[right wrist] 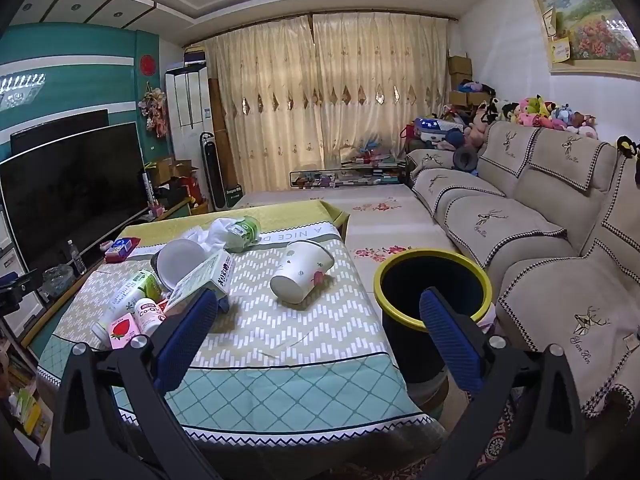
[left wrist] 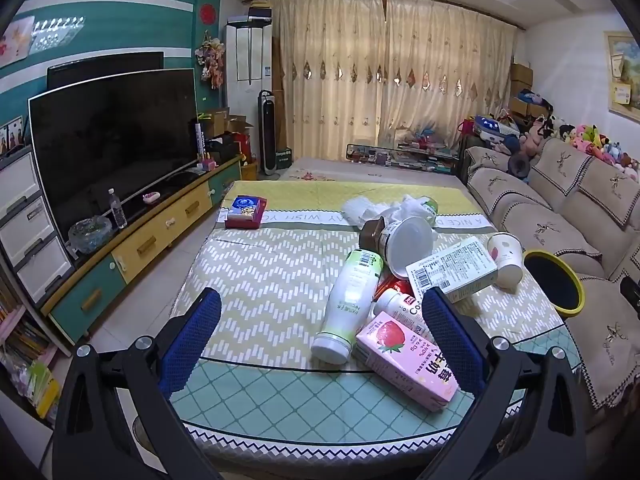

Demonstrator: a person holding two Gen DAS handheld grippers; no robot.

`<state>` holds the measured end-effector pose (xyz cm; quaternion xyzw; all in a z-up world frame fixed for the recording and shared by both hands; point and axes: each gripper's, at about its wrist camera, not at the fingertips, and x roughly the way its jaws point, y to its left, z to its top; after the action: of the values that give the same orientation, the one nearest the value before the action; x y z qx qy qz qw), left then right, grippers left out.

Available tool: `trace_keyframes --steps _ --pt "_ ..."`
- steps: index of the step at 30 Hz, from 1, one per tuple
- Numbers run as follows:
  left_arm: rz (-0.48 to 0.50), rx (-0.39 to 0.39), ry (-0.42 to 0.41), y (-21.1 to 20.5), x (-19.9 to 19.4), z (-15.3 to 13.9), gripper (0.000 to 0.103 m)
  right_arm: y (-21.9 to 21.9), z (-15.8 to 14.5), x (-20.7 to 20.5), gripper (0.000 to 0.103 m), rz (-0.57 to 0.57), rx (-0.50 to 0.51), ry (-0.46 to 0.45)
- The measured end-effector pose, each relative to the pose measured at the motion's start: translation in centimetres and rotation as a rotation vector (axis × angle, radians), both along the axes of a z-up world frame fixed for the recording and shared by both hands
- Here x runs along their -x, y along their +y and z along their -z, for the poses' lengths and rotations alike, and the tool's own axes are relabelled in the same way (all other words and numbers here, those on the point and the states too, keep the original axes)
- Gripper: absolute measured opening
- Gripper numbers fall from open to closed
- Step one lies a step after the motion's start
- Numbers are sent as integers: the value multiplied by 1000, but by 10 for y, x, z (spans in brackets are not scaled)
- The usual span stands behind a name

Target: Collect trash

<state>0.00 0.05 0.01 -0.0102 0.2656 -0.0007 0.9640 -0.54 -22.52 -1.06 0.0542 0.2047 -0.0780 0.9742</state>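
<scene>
A living-room table (left wrist: 248,280) under a patterned cloth, seen from my two handheld grippers. At far left of the table sits a red tissue box (left wrist: 245,212). My left gripper (left wrist: 320,322) hangs over the near edge with its jaws spread wide and nothing between them, pointing at the trash heap: a white bottle (left wrist: 346,304) on its side, a pink strawberry milk carton (left wrist: 404,354) just beside it, a white box carton (left wrist: 452,270) behind, and a tipped paper cup (right wrist: 302,276) lying apart to the right. My right gripper (right wrist: 316,322) is likewise wide open and empty. Right of the table stands the yellow-rimmed black bin (right wrist: 400,328), against the sofa (right wrist: 560,264).
</scene>
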Motion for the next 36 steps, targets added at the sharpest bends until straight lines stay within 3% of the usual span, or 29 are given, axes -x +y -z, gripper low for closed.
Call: trace_keyframes --steps 36 --pt "14 -9 5 -4 3 -2 99 -3 5 -3 97 0 -26 2"
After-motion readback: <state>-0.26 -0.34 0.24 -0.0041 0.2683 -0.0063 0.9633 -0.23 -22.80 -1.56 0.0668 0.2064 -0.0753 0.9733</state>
